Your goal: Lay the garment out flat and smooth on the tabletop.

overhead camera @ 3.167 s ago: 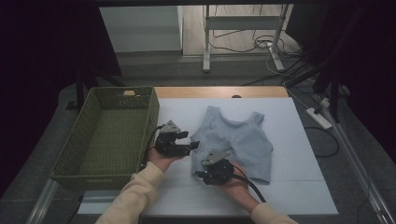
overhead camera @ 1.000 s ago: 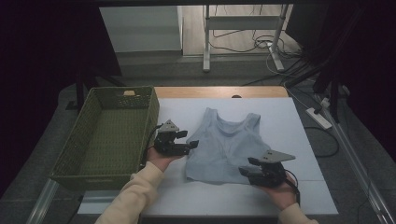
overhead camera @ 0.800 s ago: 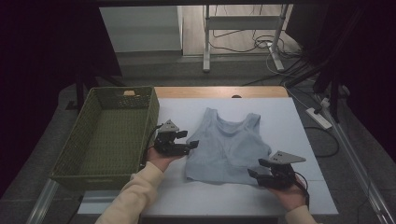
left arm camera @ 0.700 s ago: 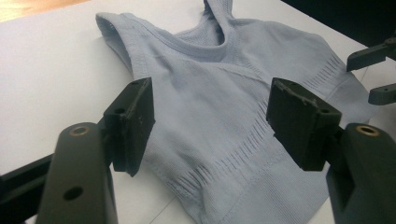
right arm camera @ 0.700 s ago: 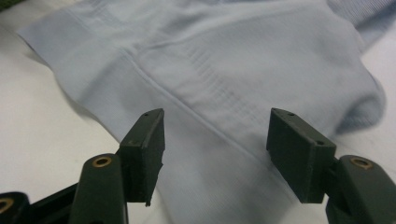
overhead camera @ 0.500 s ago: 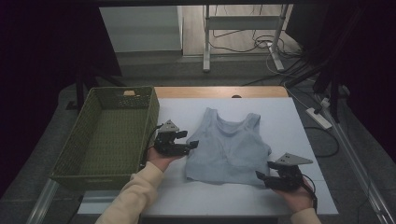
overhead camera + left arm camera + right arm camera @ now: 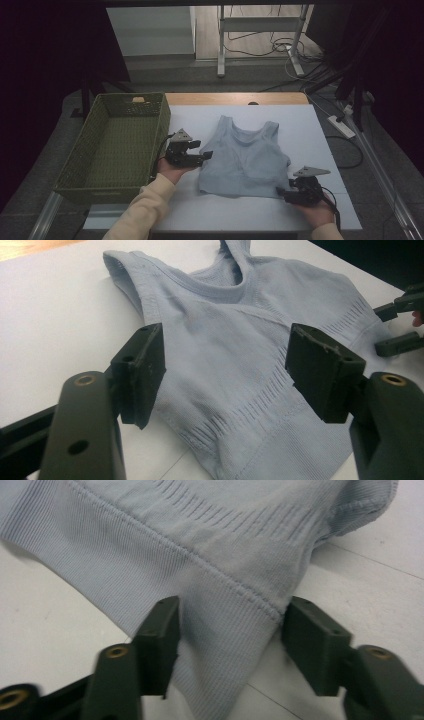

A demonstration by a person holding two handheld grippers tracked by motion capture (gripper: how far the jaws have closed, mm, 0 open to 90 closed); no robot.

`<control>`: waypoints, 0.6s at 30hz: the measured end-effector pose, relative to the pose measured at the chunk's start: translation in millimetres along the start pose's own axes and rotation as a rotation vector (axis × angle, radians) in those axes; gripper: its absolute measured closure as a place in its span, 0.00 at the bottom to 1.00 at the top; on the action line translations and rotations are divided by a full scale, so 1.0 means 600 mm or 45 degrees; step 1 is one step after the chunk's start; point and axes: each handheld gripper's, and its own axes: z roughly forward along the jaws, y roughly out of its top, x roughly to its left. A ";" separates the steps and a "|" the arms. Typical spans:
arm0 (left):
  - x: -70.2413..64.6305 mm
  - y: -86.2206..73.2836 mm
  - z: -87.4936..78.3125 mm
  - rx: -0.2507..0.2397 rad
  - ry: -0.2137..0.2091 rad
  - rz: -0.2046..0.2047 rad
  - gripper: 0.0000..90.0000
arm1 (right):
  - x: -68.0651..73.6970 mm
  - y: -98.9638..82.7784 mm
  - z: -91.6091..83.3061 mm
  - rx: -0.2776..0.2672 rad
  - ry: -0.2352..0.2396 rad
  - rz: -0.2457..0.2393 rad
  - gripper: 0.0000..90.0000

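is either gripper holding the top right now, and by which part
Nothing is held. The right gripper straddles a hem corner of the pale blue tank top, pads not pressing; the left gripper is open.

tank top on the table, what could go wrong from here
The right gripper has just been closing, its fingers astride the hem corner of the tank top but not yet pinching; it might catch one layer only. The left gripper stands open at the side, so pulling could drag the top crooked.

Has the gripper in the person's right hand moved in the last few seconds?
Yes. The right gripper went from the top's bottom left, near the left gripper, across to its bottom right corner, toward the table's right edge.
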 end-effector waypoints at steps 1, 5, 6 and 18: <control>0.000 0.000 0.000 0.000 0.000 0.000 0.36 | -0.001 0.000 0.000 0.001 -0.002 -0.001 0.52; 0.000 0.000 0.001 0.003 0.002 0.001 0.36 | -0.004 0.000 -0.003 -0.002 0.026 0.012 0.76; 0.000 0.000 0.001 0.003 0.002 0.001 0.36 | -0.004 0.000 -0.005 -0.001 0.029 0.010 0.81; 0.000 -0.001 0.001 0.005 -0.001 0.000 0.36 | -0.013 0.000 -0.043 -0.029 0.033 0.006 0.94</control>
